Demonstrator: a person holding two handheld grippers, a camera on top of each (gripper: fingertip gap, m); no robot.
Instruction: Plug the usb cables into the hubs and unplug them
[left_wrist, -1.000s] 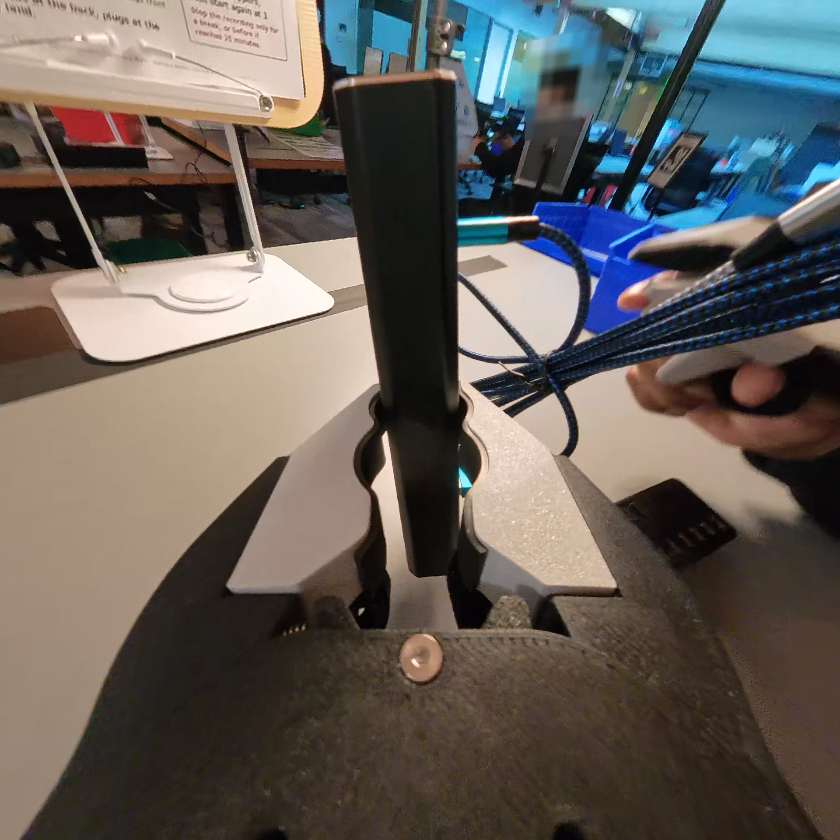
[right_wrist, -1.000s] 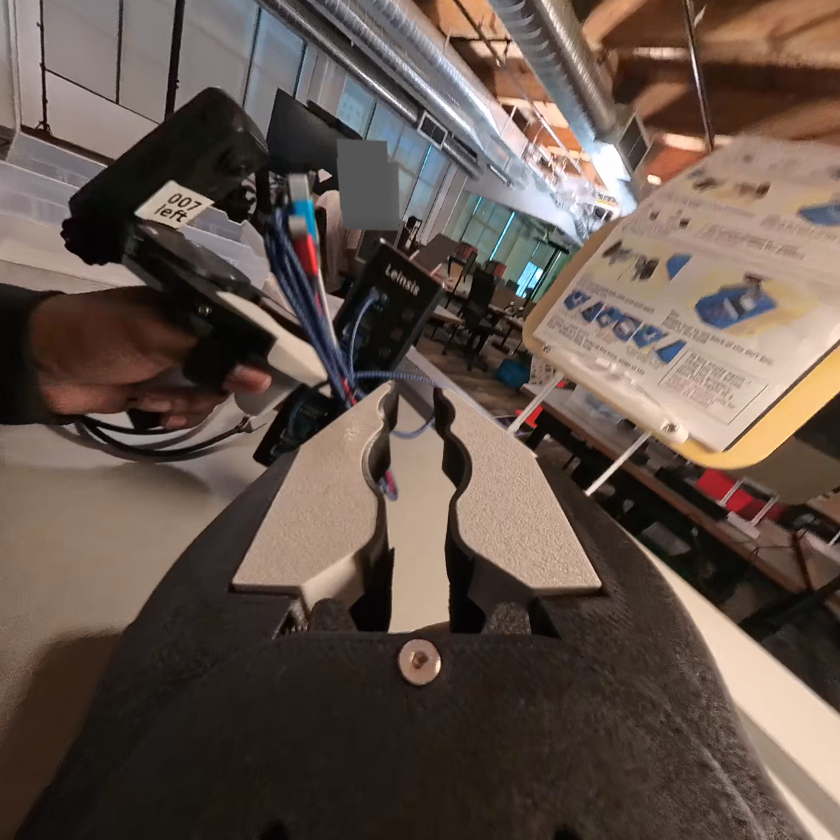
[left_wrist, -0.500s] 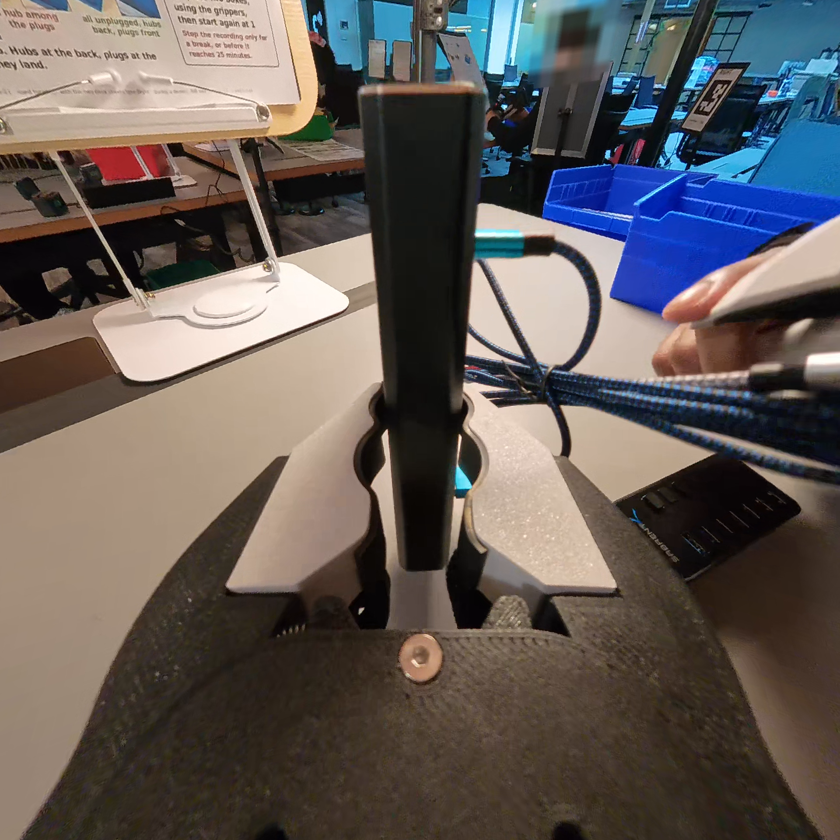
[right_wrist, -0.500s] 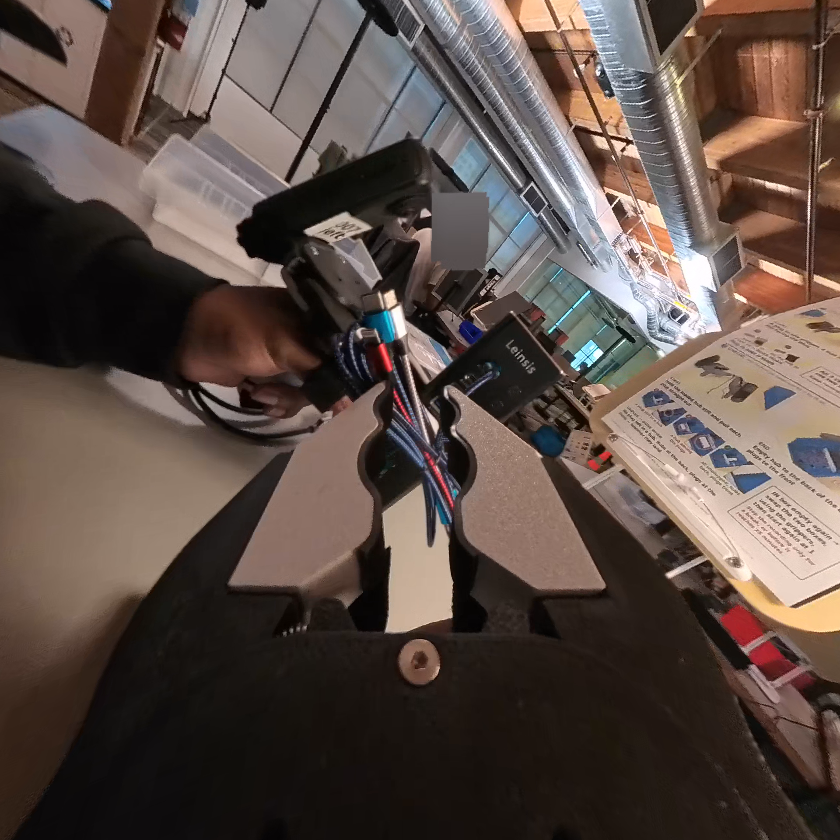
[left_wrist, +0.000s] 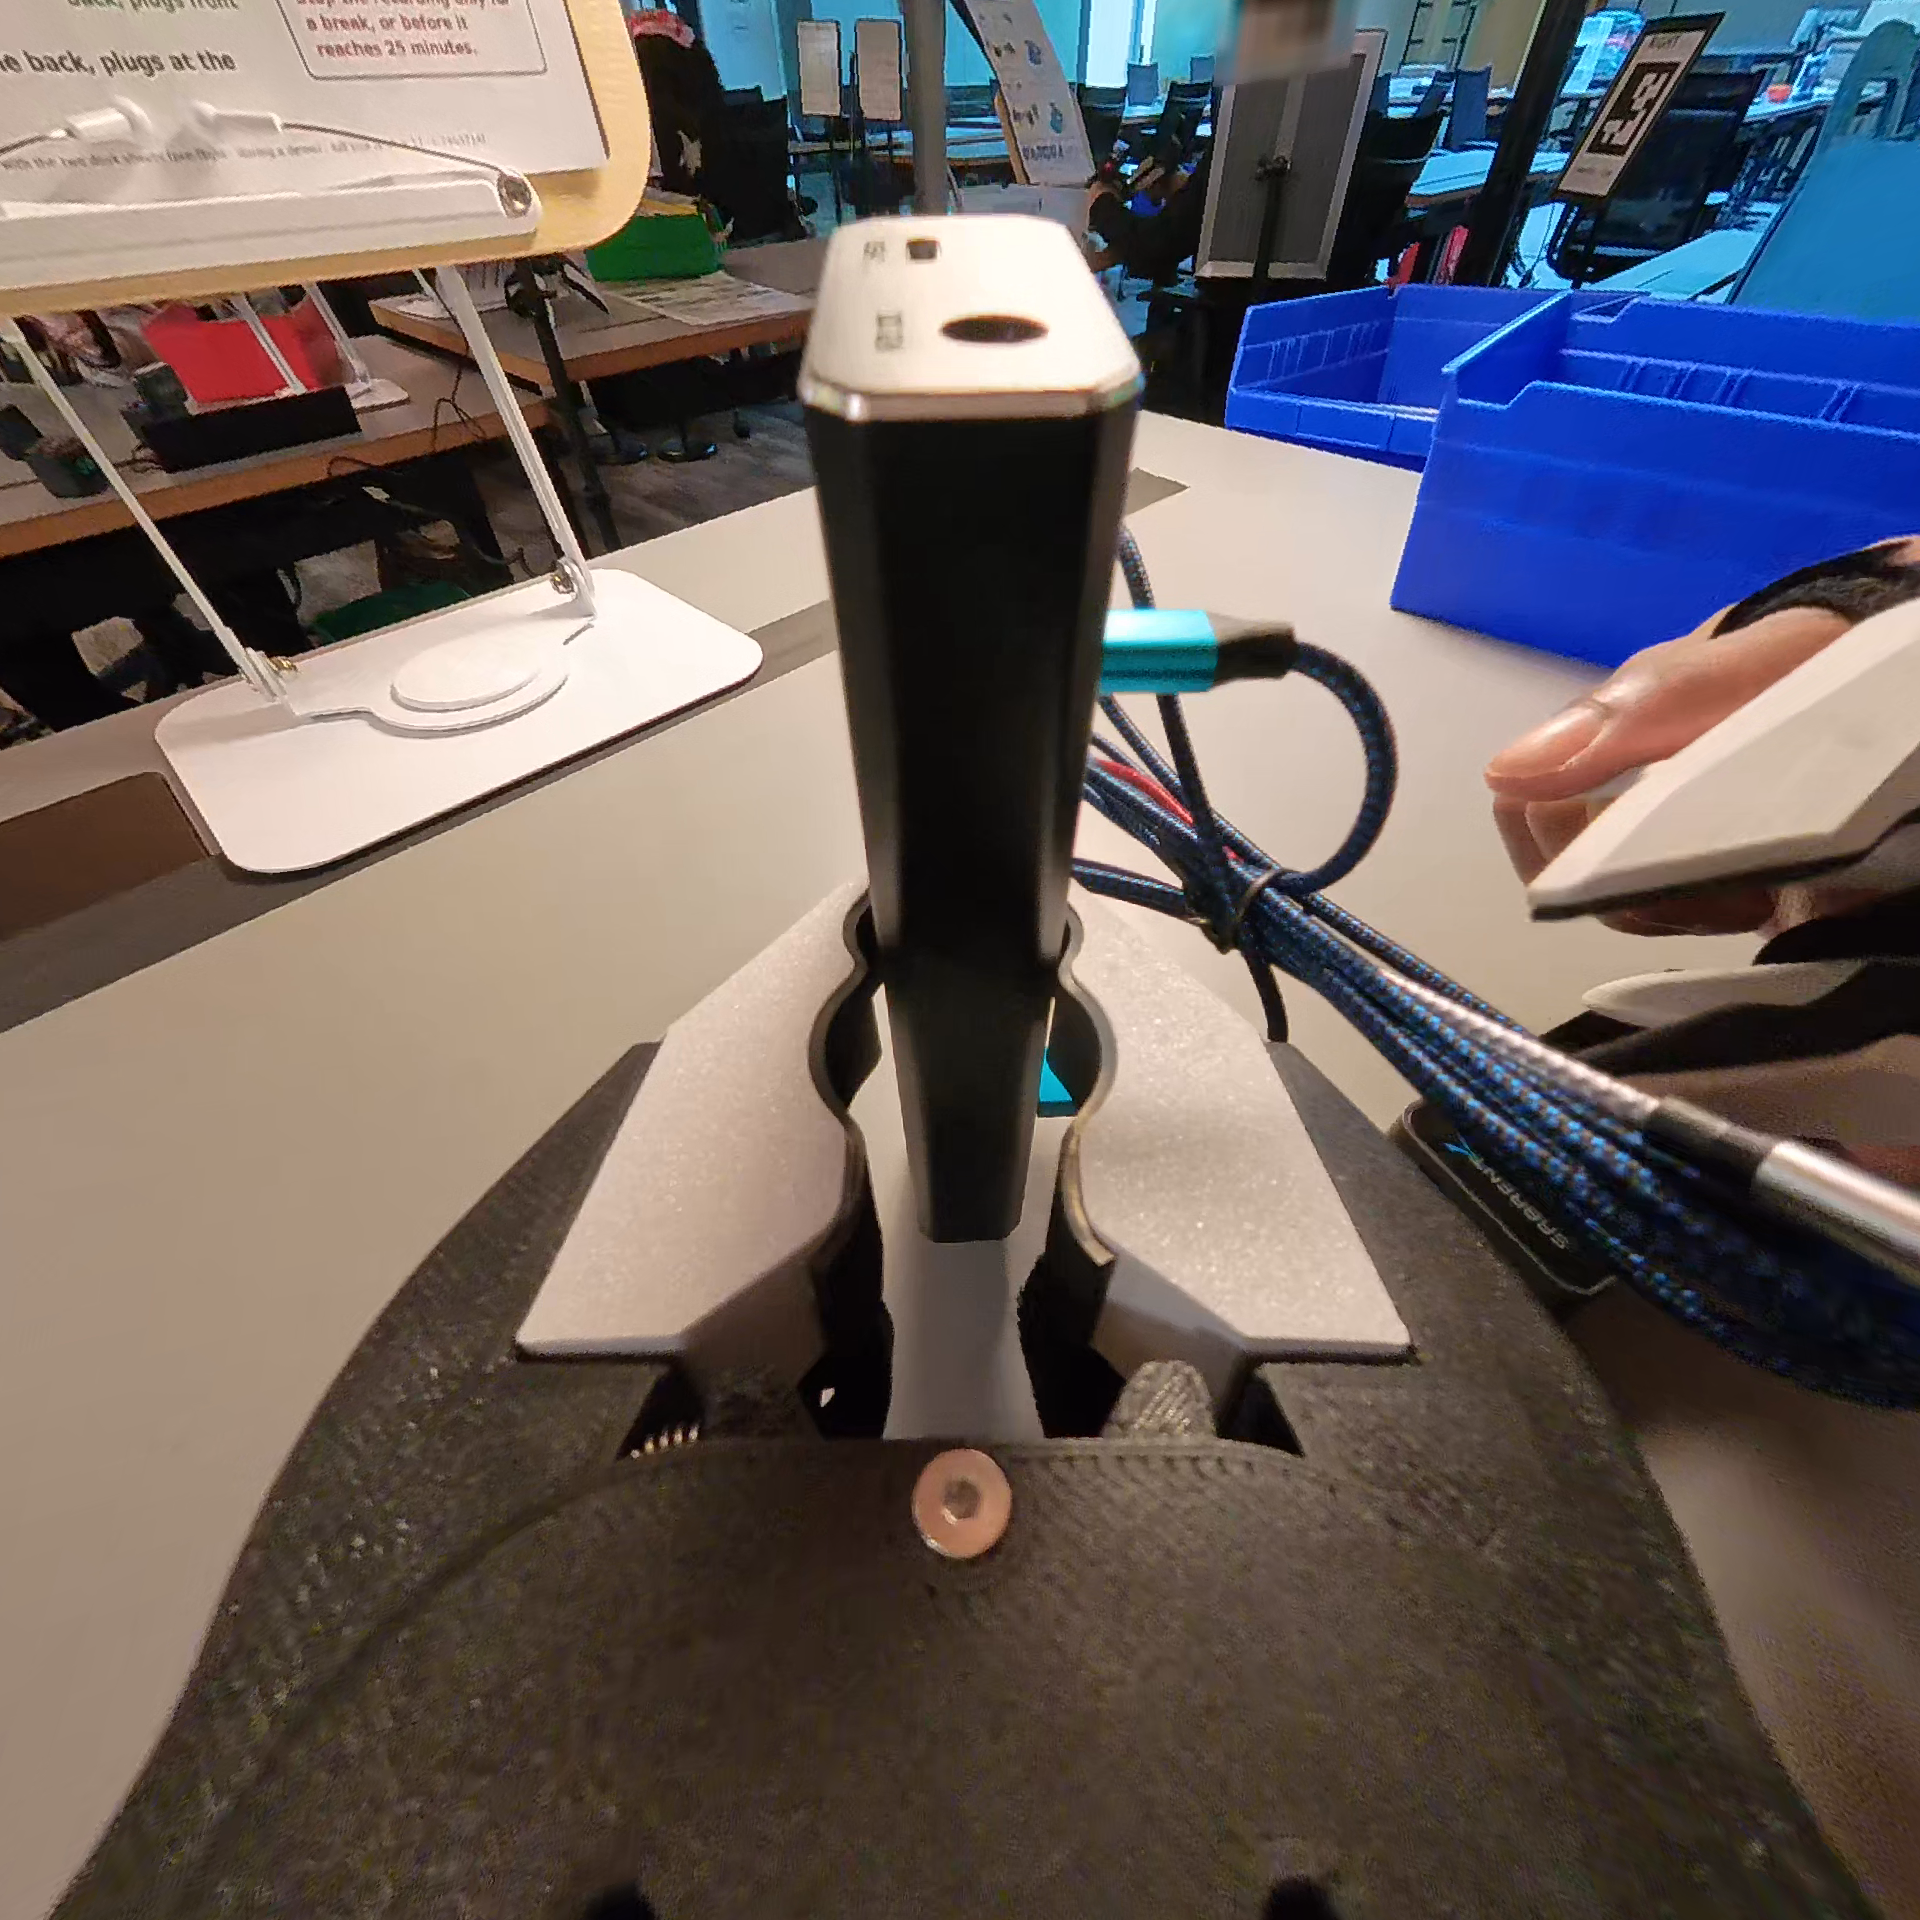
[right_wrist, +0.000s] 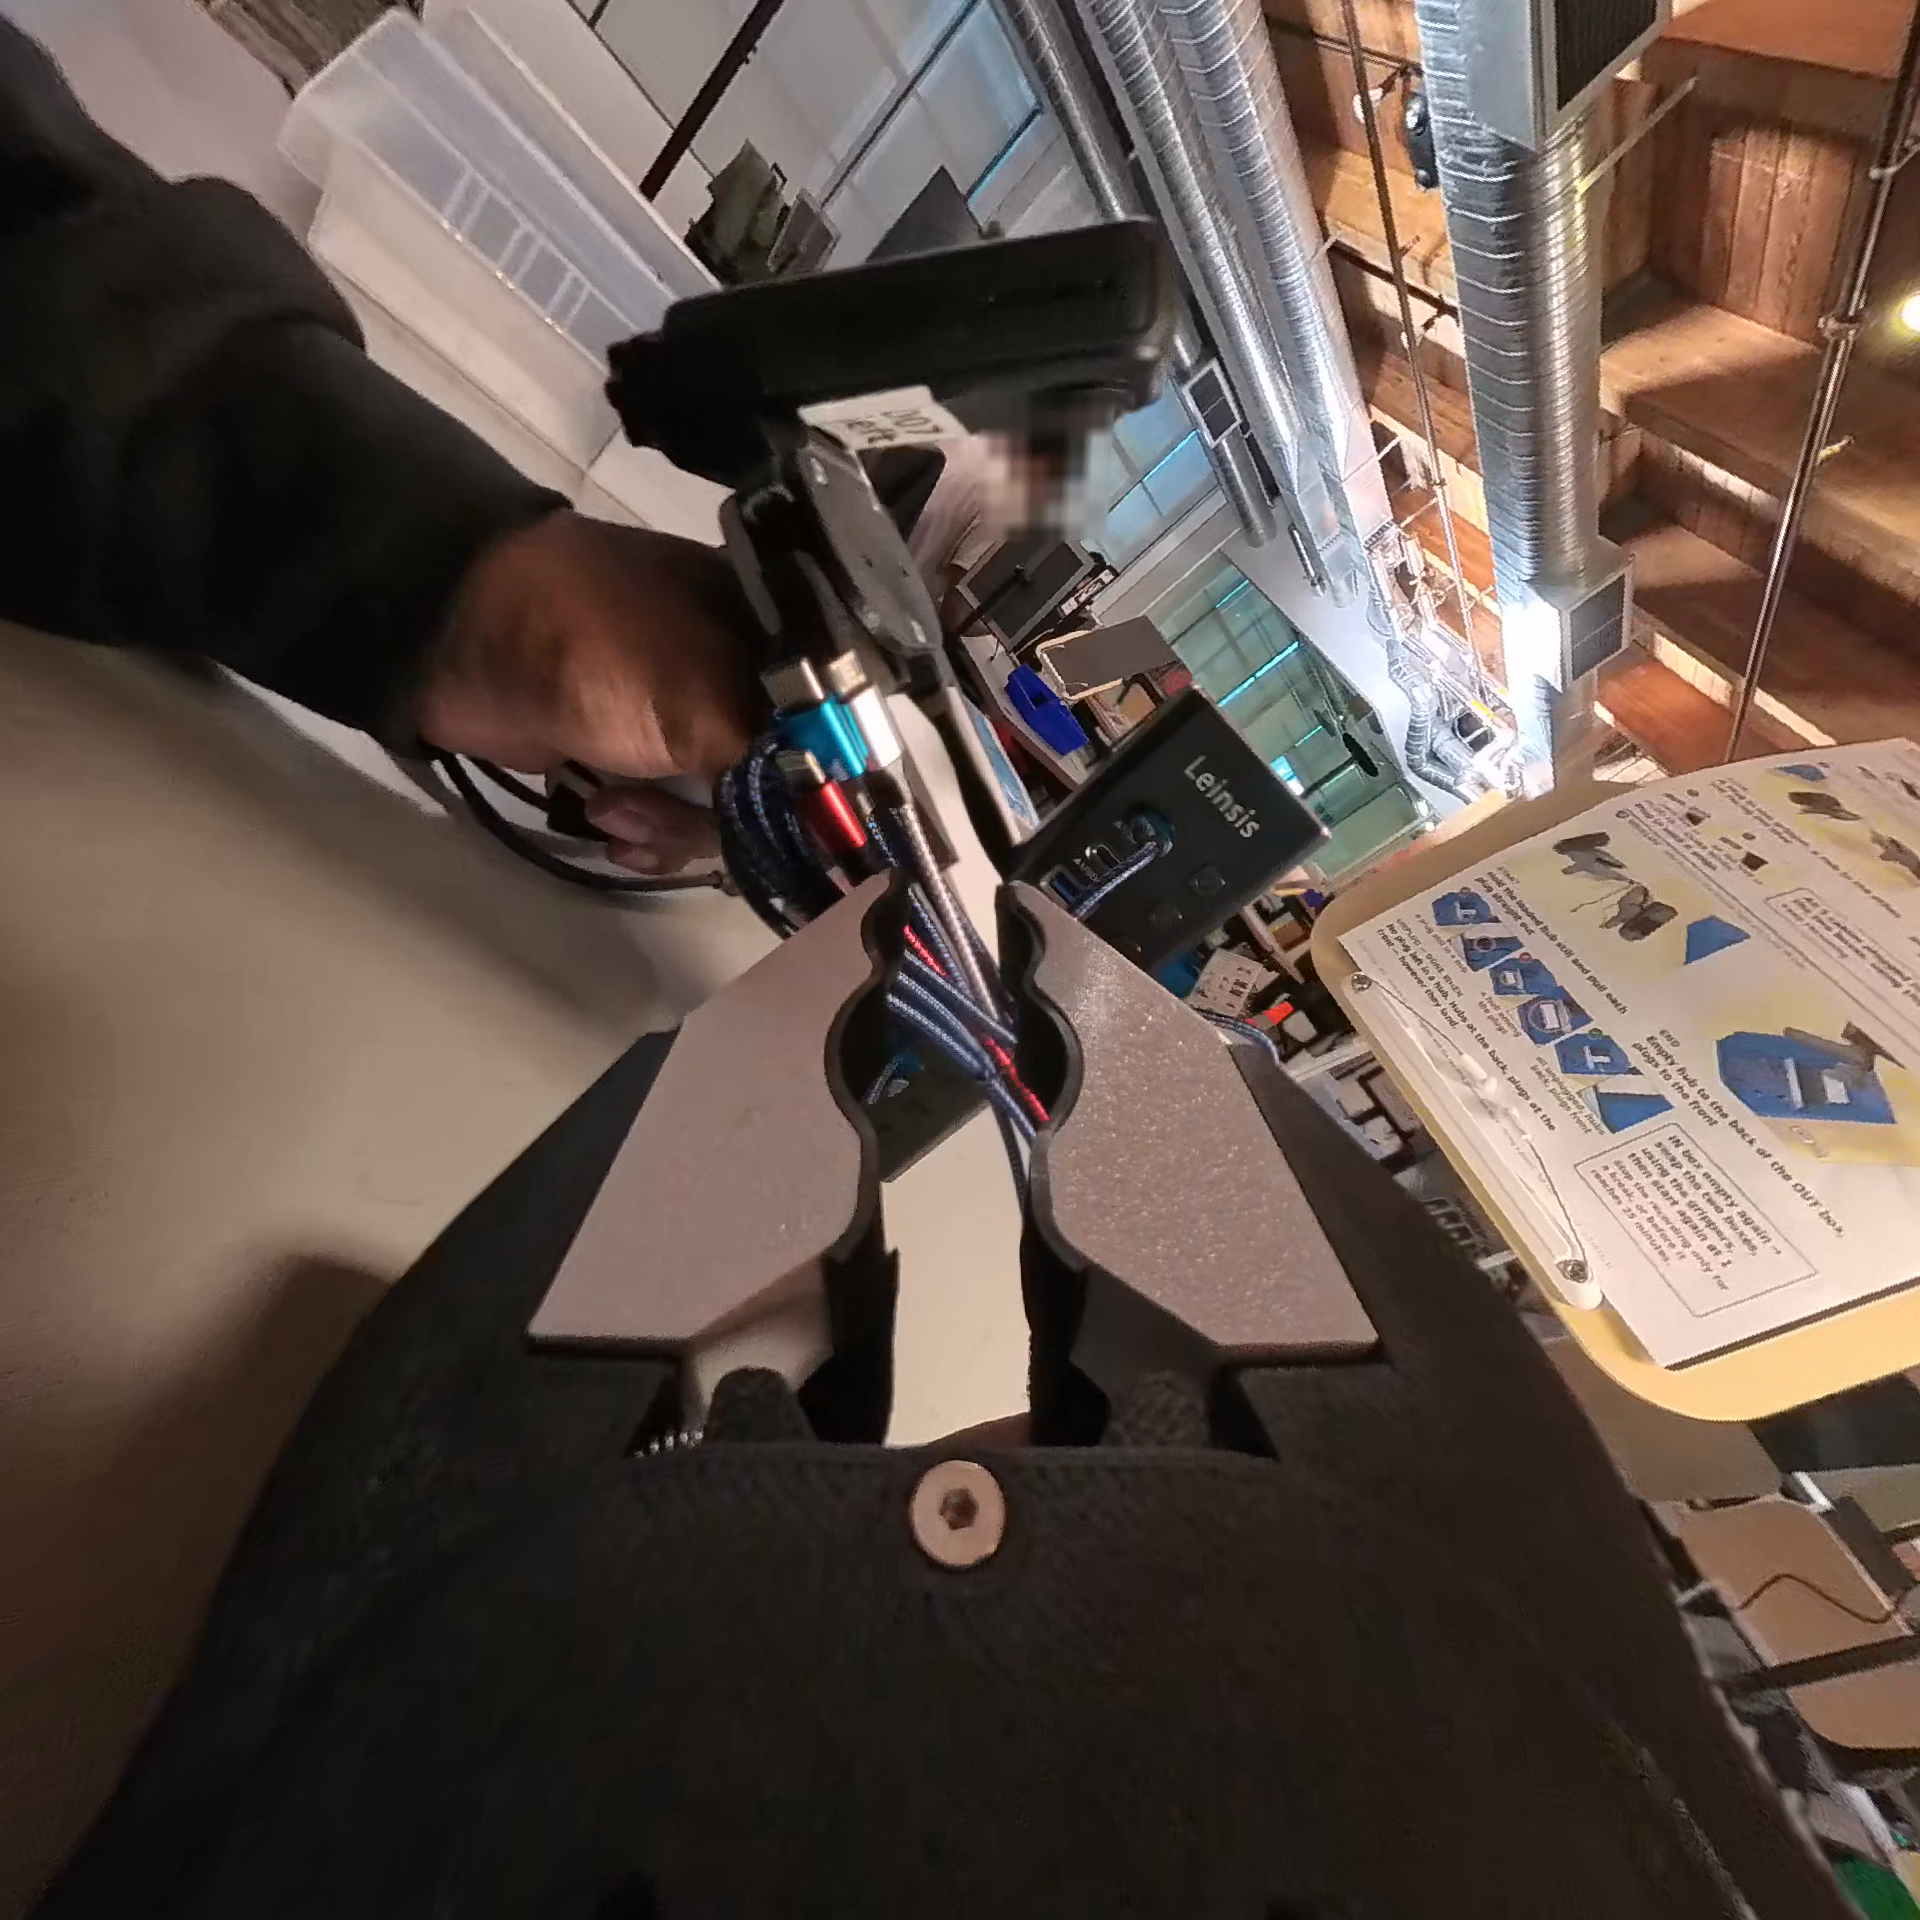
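Note:
My left gripper (left_wrist: 961, 935) is shut on a black USB hub (left_wrist: 961, 665) and holds it upright above the table; the hub's silver top end faces the camera. A teal plug (left_wrist: 1153, 652) on a blue braided cable sits in the hub's right side. My right gripper (right_wrist: 951, 914) is shut on a bundle of blue braided cables (right_wrist: 956, 1029), whose loose plugs (right_wrist: 831, 748) stick out past the fingers. In the left wrist view the bundle (left_wrist: 1455, 1060) runs right to the right gripper (left_wrist: 1569, 945). A second black hub (left_wrist: 1496, 1216) lies flat under the bundle.
A white stand (left_wrist: 457, 707) with an instruction board stands at the back left of the grey table (left_wrist: 312, 1091); the board also shows in the right wrist view (right_wrist: 1621, 1039). Two blue bins (left_wrist: 1662, 488) stand at the back right. A hand (right_wrist: 582, 665) holds the left gripper.
The left gripper has tilted, so the hub's top end now shows. The right gripper has turned and dropped lower with the cable bundle, which now hangs down to the right.

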